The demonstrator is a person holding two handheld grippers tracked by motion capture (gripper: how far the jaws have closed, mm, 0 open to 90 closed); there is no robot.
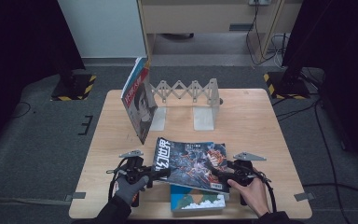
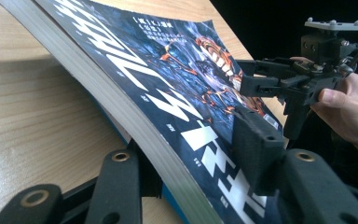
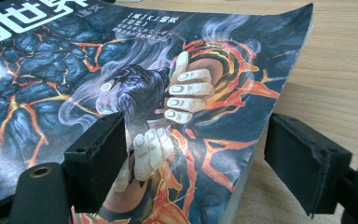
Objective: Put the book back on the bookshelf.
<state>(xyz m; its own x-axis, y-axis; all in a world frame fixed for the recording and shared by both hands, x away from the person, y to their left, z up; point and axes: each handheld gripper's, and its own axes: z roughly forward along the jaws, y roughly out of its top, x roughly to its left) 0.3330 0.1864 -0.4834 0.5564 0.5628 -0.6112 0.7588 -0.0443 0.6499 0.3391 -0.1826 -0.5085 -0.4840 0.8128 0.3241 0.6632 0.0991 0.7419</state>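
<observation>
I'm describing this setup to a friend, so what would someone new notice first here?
First, the dark magazine with a fiery cover near the table's front edge, lifted off a blue book, with the left gripper and right gripper at its two ends. Next, a second magazine standing tilted against a pale folding rack at the back of the wooden table.

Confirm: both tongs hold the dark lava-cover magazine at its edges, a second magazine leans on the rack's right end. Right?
Not quite. The second magazine leans on the left end of the rack, as the high view shows. The rest holds: left tongs and right tongs are at the lava-cover magazine's edges.
</observation>
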